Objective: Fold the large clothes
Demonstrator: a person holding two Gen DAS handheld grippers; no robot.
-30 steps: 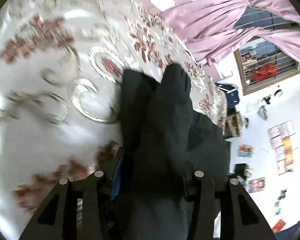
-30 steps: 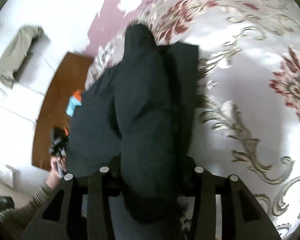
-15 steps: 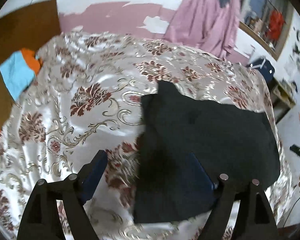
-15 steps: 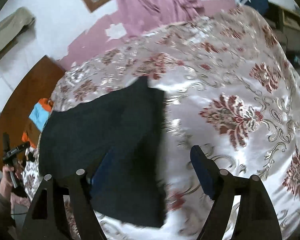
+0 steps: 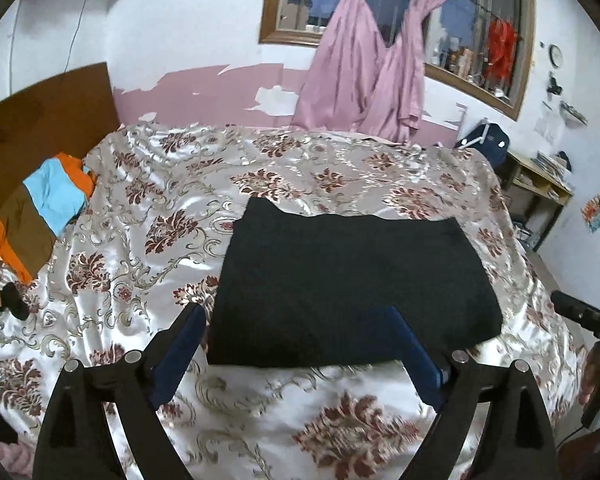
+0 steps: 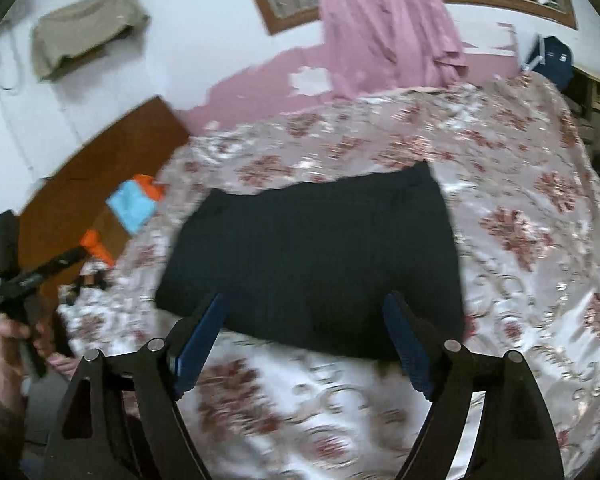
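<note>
A black garment (image 5: 352, 284) lies folded into a flat rectangle on the flowered satin bedspread (image 5: 148, 208); the right wrist view shows the same garment (image 6: 316, 256) from the other side. High above its near edge hangs my left gripper (image 5: 292, 320), jaws still opening, nothing between the blue pads. My right gripper (image 6: 308, 308) is likewise raised over the garment's near edge, jaws opening and empty. Neither gripper touches the cloth. A hand (image 6: 4, 344) holding the left gripper's handle shows at the left edge of the right wrist view.
A brown, blue and orange cloth (image 5: 40, 208) lies by the wooden headboard (image 5: 40, 108) on the left. Pink curtains (image 5: 372, 60) hang at the window behind the bed. A dark bag (image 5: 484, 144) and a shelf (image 5: 540, 188) stand to the right.
Both grippers let go of the black garment, opened wide and rose back from it. The garment, bunched in the jaws before, now lies flat and folded on the bed.
</note>
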